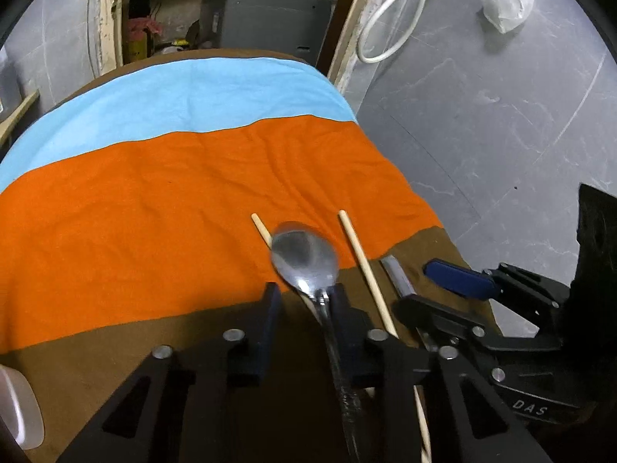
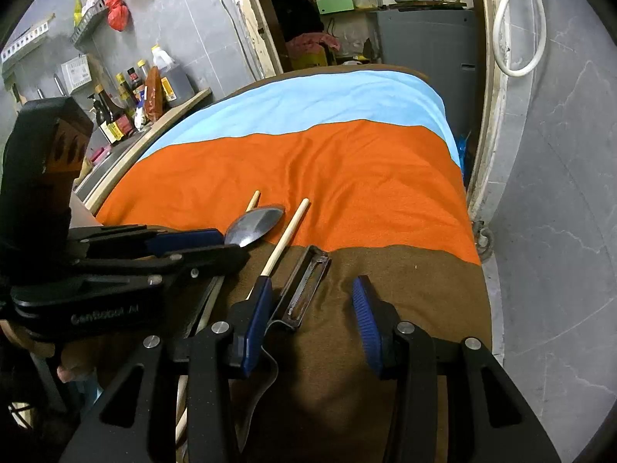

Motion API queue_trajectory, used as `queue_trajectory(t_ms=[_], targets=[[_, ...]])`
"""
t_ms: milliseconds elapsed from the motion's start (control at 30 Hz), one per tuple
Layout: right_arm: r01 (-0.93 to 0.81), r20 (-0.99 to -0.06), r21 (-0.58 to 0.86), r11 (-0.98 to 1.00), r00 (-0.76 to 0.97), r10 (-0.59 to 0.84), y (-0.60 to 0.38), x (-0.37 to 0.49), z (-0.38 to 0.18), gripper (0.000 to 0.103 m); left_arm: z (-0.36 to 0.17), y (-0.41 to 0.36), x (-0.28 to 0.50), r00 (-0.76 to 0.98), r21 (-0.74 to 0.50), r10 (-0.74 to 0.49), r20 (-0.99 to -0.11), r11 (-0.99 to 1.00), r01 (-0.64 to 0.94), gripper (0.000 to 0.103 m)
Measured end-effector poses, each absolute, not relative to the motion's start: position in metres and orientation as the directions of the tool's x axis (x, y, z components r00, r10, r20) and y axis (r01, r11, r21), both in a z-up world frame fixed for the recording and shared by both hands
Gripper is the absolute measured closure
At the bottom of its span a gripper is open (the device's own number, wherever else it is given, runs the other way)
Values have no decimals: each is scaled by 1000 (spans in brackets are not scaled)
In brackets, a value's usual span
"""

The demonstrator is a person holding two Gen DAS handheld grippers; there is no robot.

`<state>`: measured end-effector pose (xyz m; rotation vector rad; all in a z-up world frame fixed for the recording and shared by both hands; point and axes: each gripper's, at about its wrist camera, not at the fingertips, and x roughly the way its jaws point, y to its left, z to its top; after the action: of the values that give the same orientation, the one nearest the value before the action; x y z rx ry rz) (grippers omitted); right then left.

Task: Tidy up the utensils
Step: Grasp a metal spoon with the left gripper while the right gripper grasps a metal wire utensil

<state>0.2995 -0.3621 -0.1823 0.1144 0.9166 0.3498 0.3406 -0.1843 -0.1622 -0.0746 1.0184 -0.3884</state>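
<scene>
**A:** Where was the spoon (image 1: 304, 258)?

**B:** Near the front of the surface, with its bowl over the line where the cloth's (image 1: 135, 212) orange band met the brown one. The handle ran back between the 2 fingers of the left claw (image 1: 304, 289).

**A:** Was that claw clenched on it?

**B:** Not in its own view. The handle lay against the finger on the right, and a plain gap showed between it and the finger on the left. So the claw stood narrowed around the spoon without both fingers pressing. I could not tell whether the spoon rested on the cloth or was raised.

**A:** What lay around it?

**B:** There were 2 chopsticks. The left chopstick (image 1: 261, 229) passed under the bowl, with only its far tip showing. The right chopstick (image 1: 364, 270) lay just right of the spoon, pointing far and slightly left. Right of that was a metal peeler (image 2: 304, 285) on the brown band.

**A:** And the right claw (image 2: 312, 289)?

**B:** Released. Its 2 blue-padded fingers stood well apart over the brown band. The peeler lay between them, close to the left finger and clear of the right one.

**A:** Farther out?

**B:** A light blue band lay at the far end of the cloth. Sauce bottles (image 2: 127, 100) stood on a ledge at the far left, and a white hose (image 2: 516, 38) looped on the grey wall at the right.
</scene>
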Motion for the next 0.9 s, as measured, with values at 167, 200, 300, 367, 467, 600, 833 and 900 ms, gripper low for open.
queue_trajectory(t_ms=[167, 200, 300, 367, 467, 600, 833, 900], targets=[[-241, -762, 246, 939, 551, 341, -361, 301, -182, 65, -160, -166, 337, 462, -290, -367, -807, 929, 229, 94], [-239, -764, 247, 939, 548, 340, -361, 301, -181, 65, -160, -161, 336, 466, -301, -370, -803, 928, 218, 95], [-237, -777, 248, 939, 531, 339, -354, 305, -180, 71, -161, -145, 328, 478, -349, -388, -788, 921, 173, 96], [-242, -787, 245, 939, 515, 339, -346, 308, -182, 75, -162, -133, 321, 485, -375, -394, -781, 916, 140, 96], [-238, -803, 217, 947, 508, 312, -336, 313, -185, 75, -167, -122, 316, 480, -401, -400, -781, 910, 105, 96], [-222, -805, 226, 948, 506, 311, -332, 319, -186, 75, -173, -108, 316, 472, -459, -434, -767, 886, 67, 96], [-212, -811, 237, 948, 494, 314, -331, 321, -188, 75, -178, -112, 324, 439, -434, -426, -791, 897, 87, 96], [-219, -826, 203, 954, 485, 287, -325, 324, -188, 75, -178, -114, 330, 426, -434, -429, -796, 896, 91, 96]])
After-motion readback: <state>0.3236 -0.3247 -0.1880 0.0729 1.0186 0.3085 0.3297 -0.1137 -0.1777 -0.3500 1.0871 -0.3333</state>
